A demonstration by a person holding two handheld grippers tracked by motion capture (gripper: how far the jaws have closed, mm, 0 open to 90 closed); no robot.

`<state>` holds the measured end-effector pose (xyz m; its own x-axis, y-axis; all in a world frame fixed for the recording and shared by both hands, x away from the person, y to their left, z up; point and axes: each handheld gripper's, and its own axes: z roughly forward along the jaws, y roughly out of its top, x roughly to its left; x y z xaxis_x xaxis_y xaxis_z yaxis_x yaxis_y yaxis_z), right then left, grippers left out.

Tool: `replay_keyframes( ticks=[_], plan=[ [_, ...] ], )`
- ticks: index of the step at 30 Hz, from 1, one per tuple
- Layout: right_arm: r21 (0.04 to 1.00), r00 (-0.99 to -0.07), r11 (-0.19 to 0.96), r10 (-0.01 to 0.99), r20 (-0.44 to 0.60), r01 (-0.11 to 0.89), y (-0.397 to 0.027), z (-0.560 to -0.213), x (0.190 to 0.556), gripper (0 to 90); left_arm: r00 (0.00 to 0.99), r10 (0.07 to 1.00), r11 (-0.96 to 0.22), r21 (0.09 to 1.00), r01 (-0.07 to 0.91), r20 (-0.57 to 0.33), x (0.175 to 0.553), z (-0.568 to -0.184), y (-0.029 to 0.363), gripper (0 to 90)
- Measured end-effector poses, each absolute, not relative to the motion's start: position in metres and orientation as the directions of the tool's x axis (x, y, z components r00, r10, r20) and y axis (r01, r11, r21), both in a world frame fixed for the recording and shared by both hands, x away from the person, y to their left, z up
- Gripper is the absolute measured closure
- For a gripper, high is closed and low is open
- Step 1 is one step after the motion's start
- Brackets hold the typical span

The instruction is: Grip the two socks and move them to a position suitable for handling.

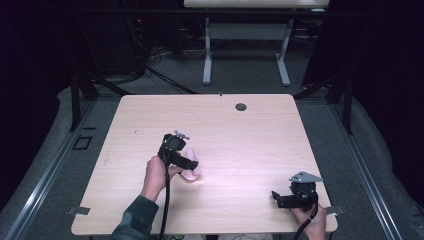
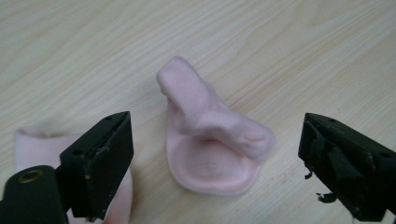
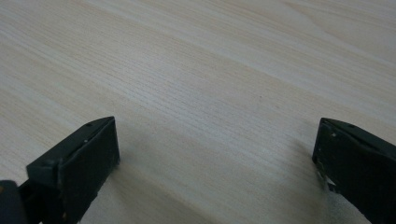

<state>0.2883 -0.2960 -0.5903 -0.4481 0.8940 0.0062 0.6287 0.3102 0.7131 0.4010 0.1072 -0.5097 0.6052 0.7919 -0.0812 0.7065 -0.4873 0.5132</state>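
Note:
A small pale pink sock (image 2: 210, 140) lies crumpled on the wooden table (image 1: 240, 145), its cuff end folded up over the foot. A second piece of pink fabric (image 2: 37, 147) shows at the lower left of the left gripper view, partly behind a jaw. My left gripper (image 2: 217, 140) hovers over the sock (image 1: 191, 171) with its jaws wide apart, and the pads are clear of the fabric. In the high view the left gripper (image 1: 186, 161) sits left of the table's centre. My right gripper (image 1: 278, 198) rests open near the front right corner, over bare wood (image 3: 215, 144).
A round cable hole (image 1: 241, 106) sits near the table's far edge. Metal brackets (image 1: 79, 210) stick out at the front corners. Beyond the table are a grey floor and the legs of another desk (image 1: 206, 55).

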Motion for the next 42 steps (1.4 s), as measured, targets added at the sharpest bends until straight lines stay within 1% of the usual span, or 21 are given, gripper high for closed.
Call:
replay_keyframes(
  ticks=[1,3,5,6,10,11,15,21,24,26,27,31,34,42],
  plan=[
    [0.713,-0.448,0.31,0.894,0.006,0.629,-0.296,-0.59,0.288,0.0,0.606,0.79,-0.488,0.499,0.716,-0.096,0.405,-0.514,0.105,14.6],
    [0.715,-0.445,0.309,0.895,0.003,0.627,-0.296,-0.59,0.288,0.0,0.6,0.795,-0.492,0.481,0.726,-0.093,0.408,-0.52,0.103,16.9],
    [0.715,-0.445,0.308,0.896,0.004,0.627,-0.296,-0.59,0.288,0.0,0.604,0.792,-0.498,0.471,0.728,-0.095,0.41,-0.523,0.102,21.6],
    [0.715,-0.444,0.308,0.896,0.004,0.627,-0.296,-0.59,0.288,0.0,0.61,0.786,-0.513,0.449,0.732,-0.097,0.411,-0.529,0.1,22.5],
    [0.715,-0.444,0.308,0.896,0.004,0.628,-0.296,-0.59,0.288,0.0,0.619,0.778,-0.525,0.43,0.735,-0.108,0.412,-0.535,0.097,32.4],
    [0.714,-0.444,0.309,0.896,0.003,0.628,-0.296,-0.59,0.288,0.0,0.621,0.775,-0.533,0.411,0.739,-0.112,0.413,-0.541,0.097,34.1],
    [0.713,-0.441,0.306,0.898,0.004,0.63,-0.296,-0.59,0.288,0.0,0.609,0.785,-0.529,0.391,0.753,-0.112,0.413,-0.55,0.098,42.6],
    [0.713,-0.439,0.306,0.898,0.003,0.631,-0.296,-0.59,0.288,0.0,0.601,0.791,-0.518,0.4,0.756,-0.11,0.413,-0.552,0.102,51.8],
    [0.713,-0.439,0.306,0.899,0.003,0.631,-0.296,-0.59,0.288,0.0,0.599,0.795,-0.515,0.414,0.75,-0.095,0.412,-0.552,0.103,56.5],
    [0.713,-0.439,0.306,0.899,0.002,0.631,-0.296,-0.59,0.288,0.0,0.599,0.795,-0.512,0.425,0.746,-0.094,0.411,-0.553,0.104,60.3],
    [0.713,-0.439,0.306,0.899,0.003,0.631,-0.296,-0.59,0.288,0.0,0.6,0.796,-0.508,0.446,0.737,-0.086,0.409,-0.554,0.107,62.6],
    [0.713,-0.438,0.305,0.899,0.003,0.632,-0.296,-0.59,0.288,0.0,0.601,0.793,-0.495,0.473,0.729,-0.098,0.407,-0.556,0.112,72.4],
    [0.713,-0.437,0.305,0.9,0.002,0.631,-0.296,-0.59,0.288,0.0,0.604,0.789,-0.489,0.483,0.727,-0.11,0.406,-0.556,0.113,75.9],
    [0.713,-0.436,0.305,0.9,0.002,0.632,-0.296,-0.59,0.288,0.0,0.627,0.769,-0.5,0.496,0.711,-0.125,0.398,-0.546,0.116,76.7]
  ],
)
